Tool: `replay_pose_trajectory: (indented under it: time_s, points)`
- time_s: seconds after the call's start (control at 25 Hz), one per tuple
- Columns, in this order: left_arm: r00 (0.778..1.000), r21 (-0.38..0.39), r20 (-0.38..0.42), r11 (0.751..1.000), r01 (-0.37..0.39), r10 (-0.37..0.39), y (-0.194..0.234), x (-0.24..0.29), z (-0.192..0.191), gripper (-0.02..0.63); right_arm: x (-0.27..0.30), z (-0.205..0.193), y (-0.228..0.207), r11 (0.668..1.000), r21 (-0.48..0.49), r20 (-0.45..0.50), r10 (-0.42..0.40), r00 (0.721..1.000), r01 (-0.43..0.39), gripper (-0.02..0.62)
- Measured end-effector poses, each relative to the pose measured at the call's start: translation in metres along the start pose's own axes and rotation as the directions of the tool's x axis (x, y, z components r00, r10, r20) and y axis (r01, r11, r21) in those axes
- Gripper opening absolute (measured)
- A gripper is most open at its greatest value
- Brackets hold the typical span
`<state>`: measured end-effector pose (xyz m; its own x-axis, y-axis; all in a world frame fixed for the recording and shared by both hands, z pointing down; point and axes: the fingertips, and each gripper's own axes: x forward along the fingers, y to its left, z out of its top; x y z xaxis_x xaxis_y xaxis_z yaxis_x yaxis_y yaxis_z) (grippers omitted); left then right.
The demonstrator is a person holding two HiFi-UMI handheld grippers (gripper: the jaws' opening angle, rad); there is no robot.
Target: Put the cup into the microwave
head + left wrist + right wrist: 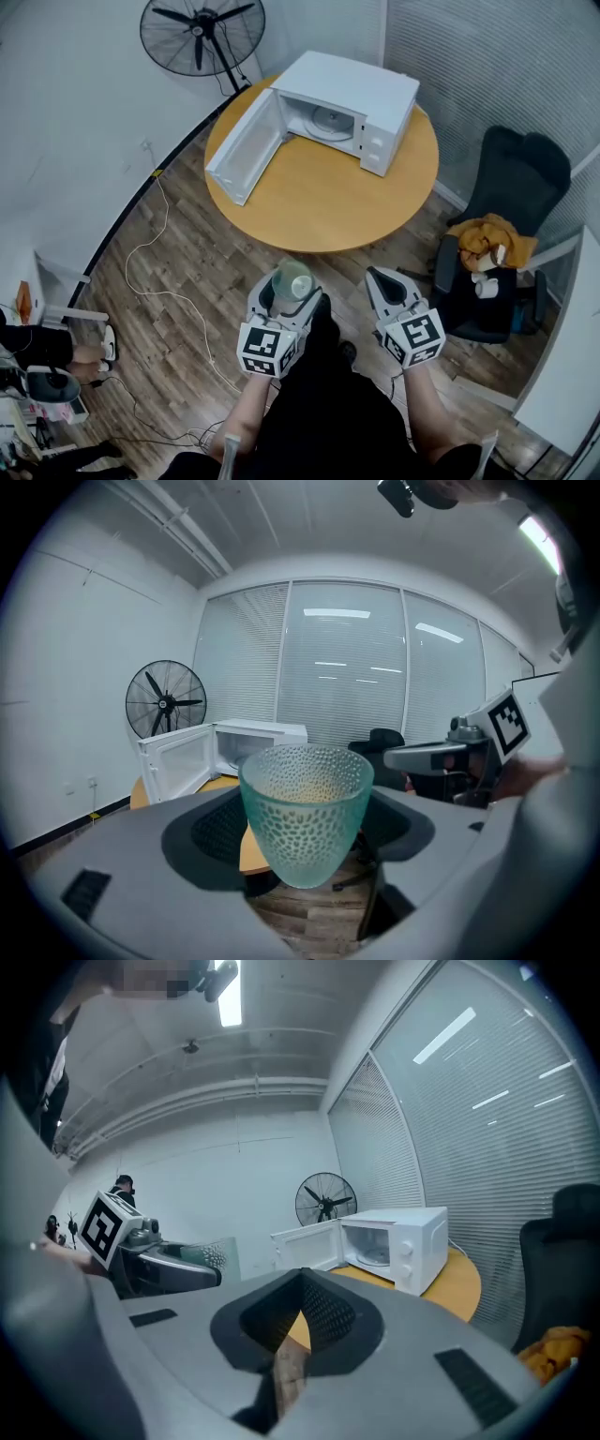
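Note:
A pale green dimpled glass cup (pixel 292 279) (pixel 305 813) stands upright between the jaws of my left gripper (pixel 289 286) (pixel 305 832), which is shut on it, over the wooden floor short of the table. The white microwave (pixel 349 105) (pixel 255 741) (pixel 398 1238) sits at the far side of the round wooden table (pixel 328 202), its door (pixel 246 145) swung wide open to the left and the glass turntable showing inside. My right gripper (pixel 382 278) (pixel 298 1288) hangs beside the left one at the same height, jaws together and holding nothing.
A black standing fan (pixel 202 33) is behind the table at the left. A black office chair (pixel 506 169) with an orange cloth (pixel 487 239) stands to the right. A white cable (pixel 155 272) runs across the floor, and a person's legs (pixel 42 345) are at the far left.

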<state>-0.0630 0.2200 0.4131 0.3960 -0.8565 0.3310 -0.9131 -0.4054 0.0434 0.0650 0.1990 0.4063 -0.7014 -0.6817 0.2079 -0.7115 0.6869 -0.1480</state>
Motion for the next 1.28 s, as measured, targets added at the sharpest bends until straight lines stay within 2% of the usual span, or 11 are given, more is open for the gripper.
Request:
replay_pose_trajectory:
  time_s: [0.2,0.8,0.96,1.28]
  points:
    - [1.0,0.002,0.002,1.0,0.027,-0.027,0.013,0.021,0.003,0.364,0.015,0.003,-0.01,1.0,0.0,-0.01,-0.028,1.0,0.028,0.009]
    - [0.99,0.032,0.043,0.991,0.133,-0.135,0.066,0.117,0.049,0.364,0.093,0.048,-0.062,0.993,-0.032,-0.017,-0.113,0.993,0.112,0.009]
    - [0.985,0.028,0.051,0.986,0.163,-0.164,0.079,0.134,0.047,0.364,0.113,0.049,-0.066,0.992,-0.035,-0.02,-0.124,0.992,0.123,0.009]
    - [0.985,0.017,0.006,0.984,0.175,-0.175,0.099,0.155,0.031,0.364,0.139,0.042,-0.061,0.992,0.005,-0.04,-0.129,0.991,0.13,0.009]
